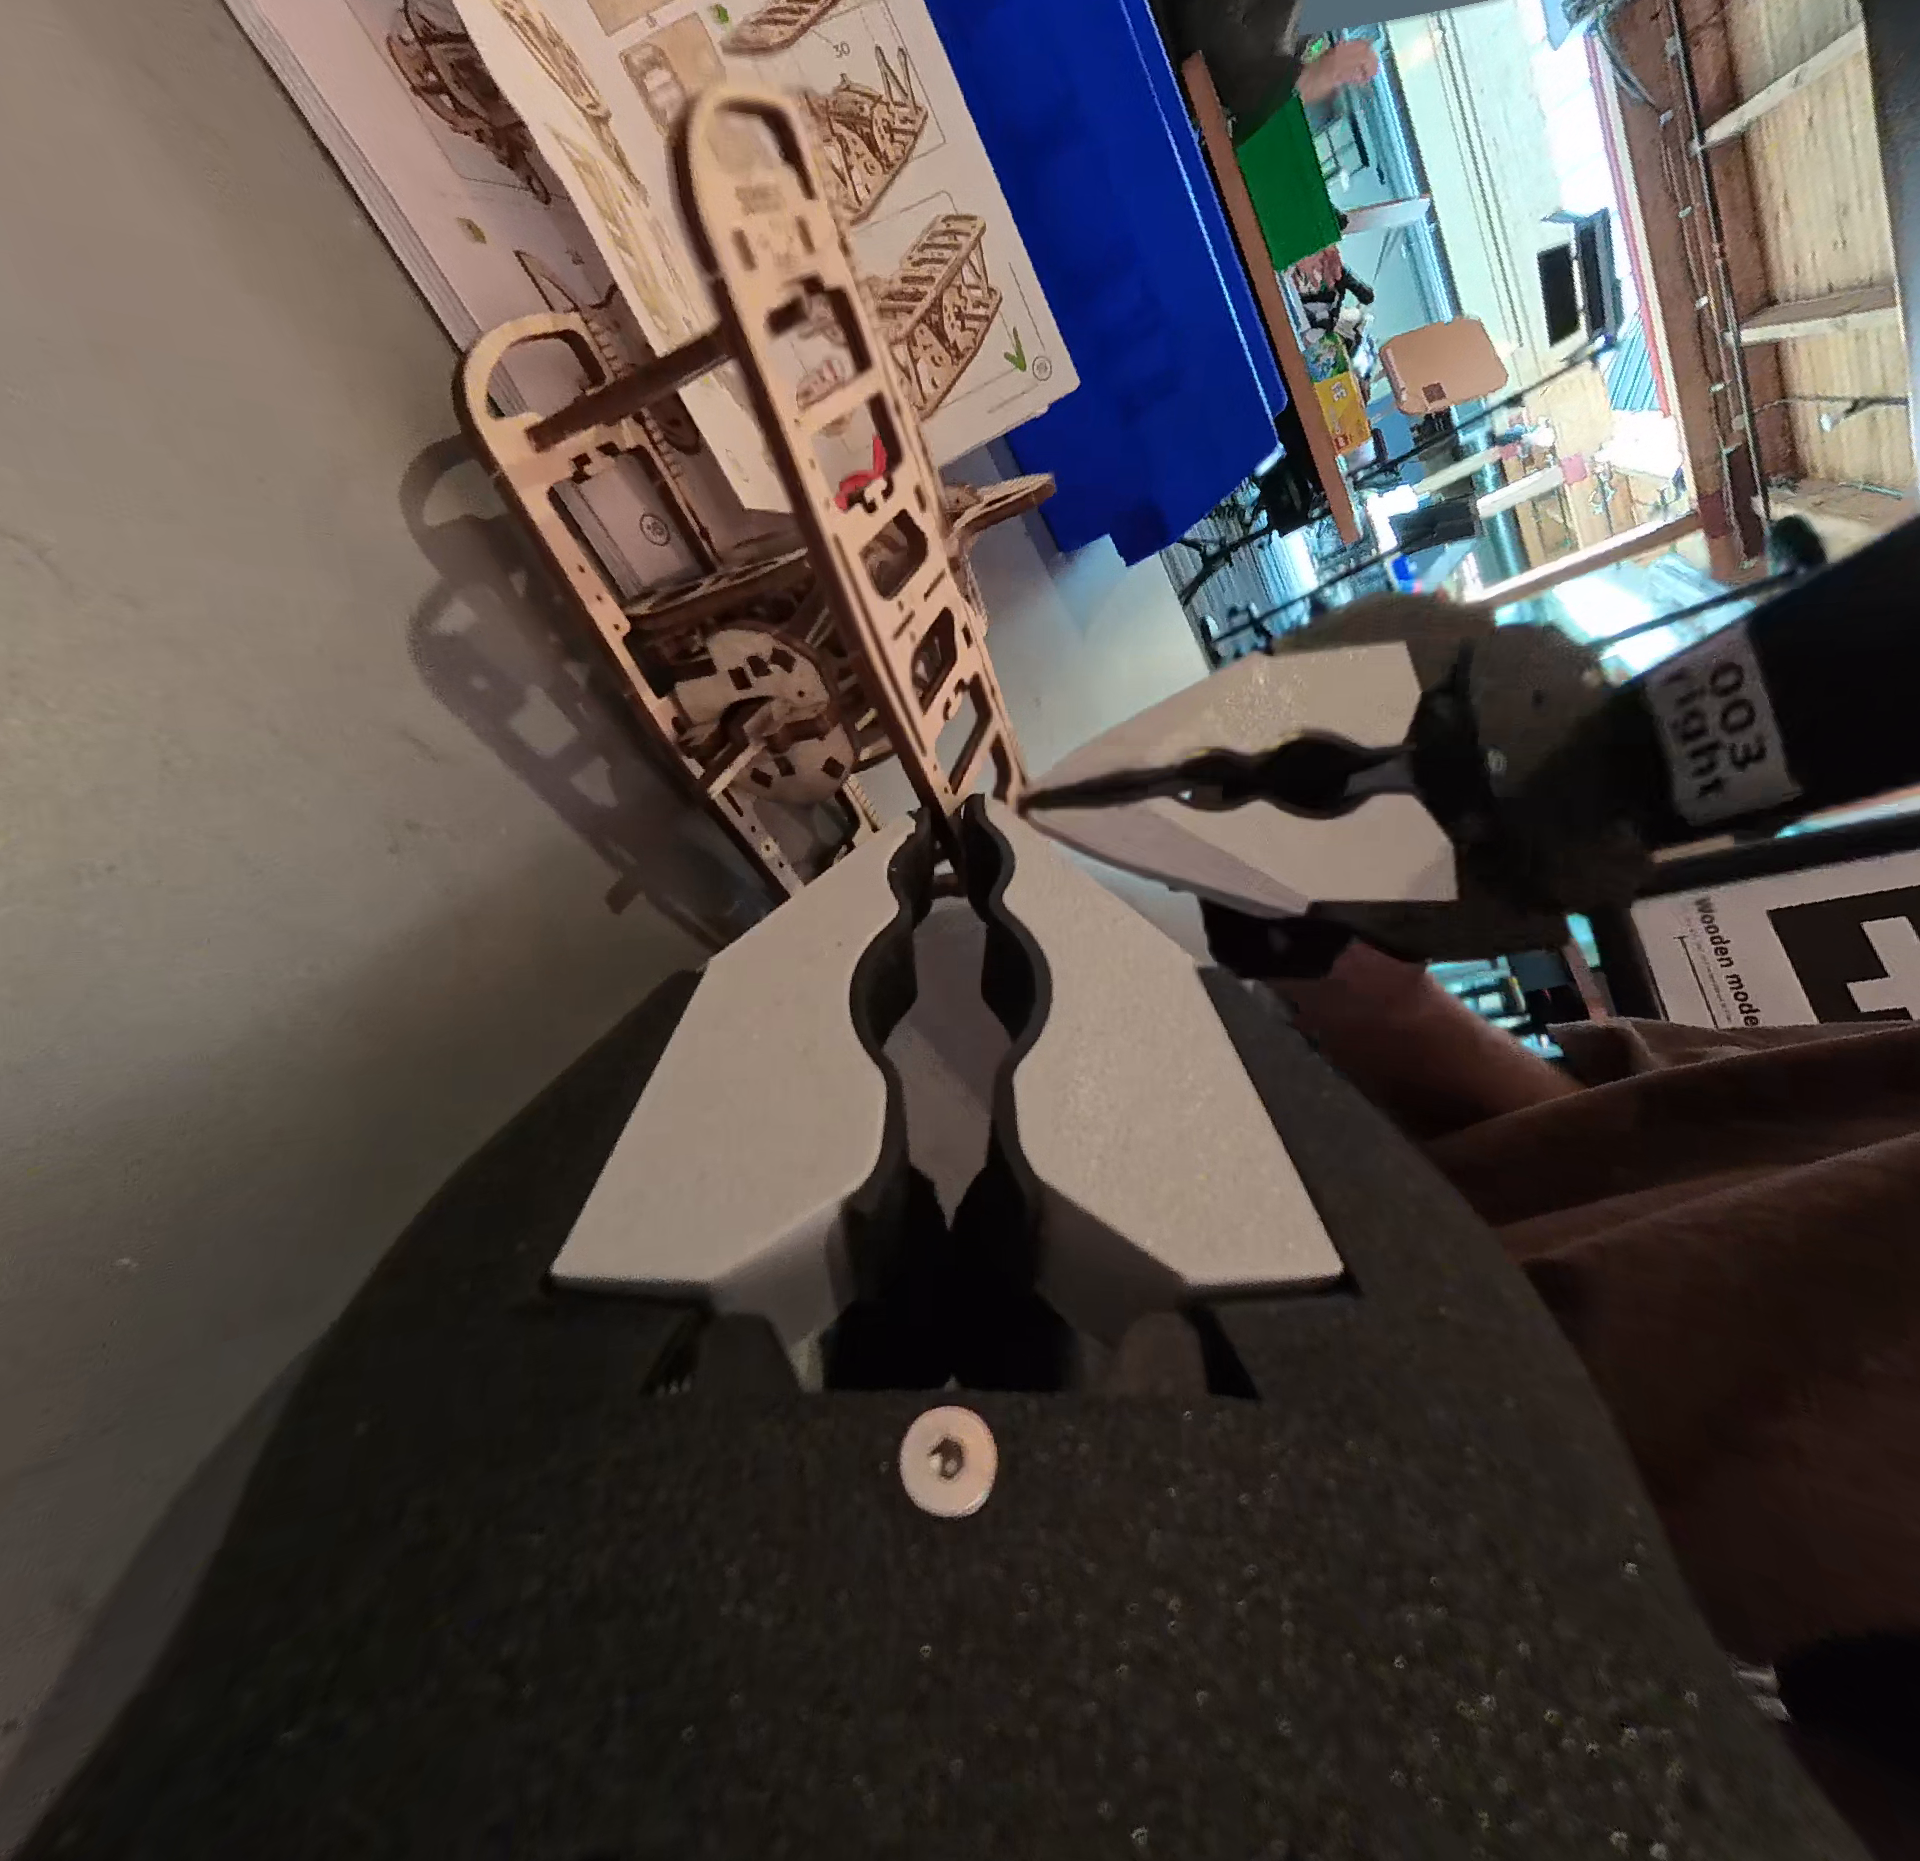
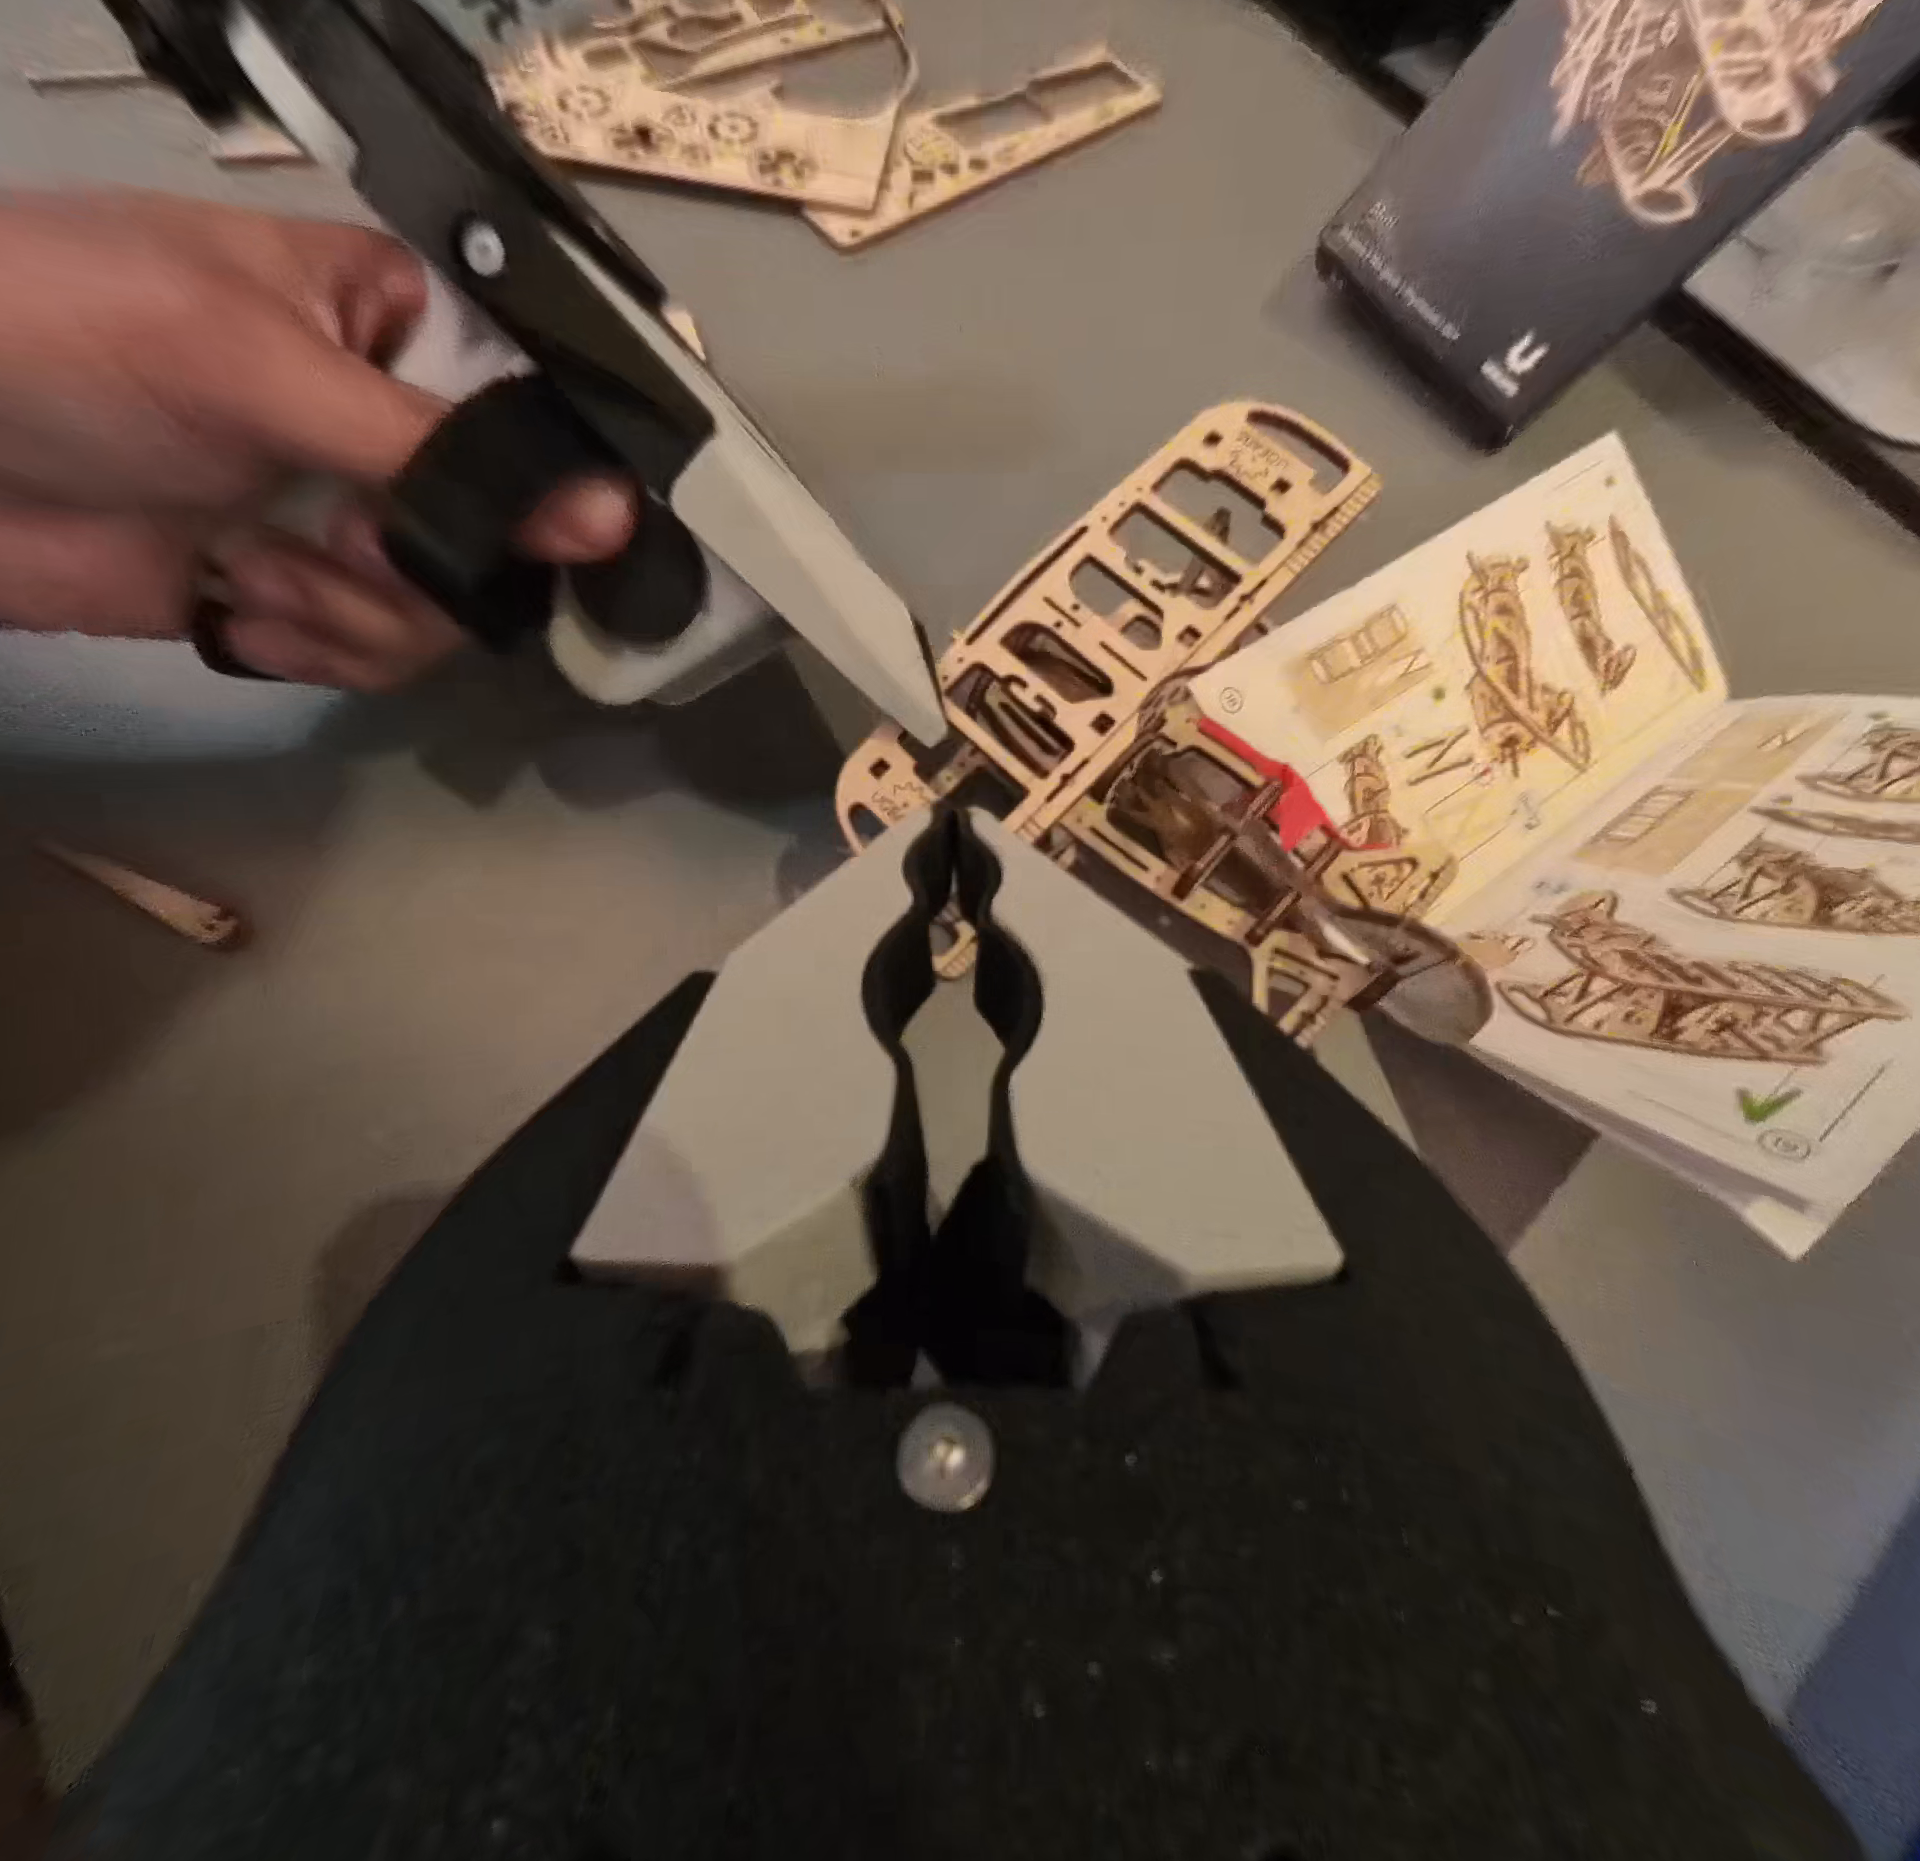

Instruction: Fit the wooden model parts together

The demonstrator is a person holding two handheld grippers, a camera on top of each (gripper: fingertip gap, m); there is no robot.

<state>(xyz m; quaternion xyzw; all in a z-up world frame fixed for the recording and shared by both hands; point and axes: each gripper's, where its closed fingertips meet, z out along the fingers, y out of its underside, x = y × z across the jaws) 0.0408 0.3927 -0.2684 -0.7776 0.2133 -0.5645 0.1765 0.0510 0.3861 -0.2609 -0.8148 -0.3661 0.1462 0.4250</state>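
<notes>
Closest to me, my left gripper [image 1: 948, 824] is pinching the bottom edge of a slotted wooden side panel [image 1: 831, 440], its dark pads pressed onto the thin ply so the panel stands up and away from me. My right gripper [image 2: 951, 824] comes in from the side with its tips pressed together right at that same corner; whether anything thin sits between those tips I cannot tell, since the view there is blurred and the tips look simply shut. The half-built wooden model [image 2: 1174, 731], two long panels joined by dark cross-bars with a gear cluster [image 1: 758, 699] between them, rests on the grey counter [image 2: 1039, 336] just beyond my tips, lying partly on the open instruction booklet [image 2: 1621, 835]. I judge I am in the middle of seating this panel's end: one gripper steadies the frame while the other presses or nudges the joint. The next move, I think, calls for a small, square push along the slot rather than a twist, because the ply is thin and could snap at its cut-outs. Farther off on the counter lie punched-out part sheets [image 2: 790, 118], a loose wooden sliver [image 2: 156, 902], and the dark kit box [image 2: 1621, 180].
</notes>
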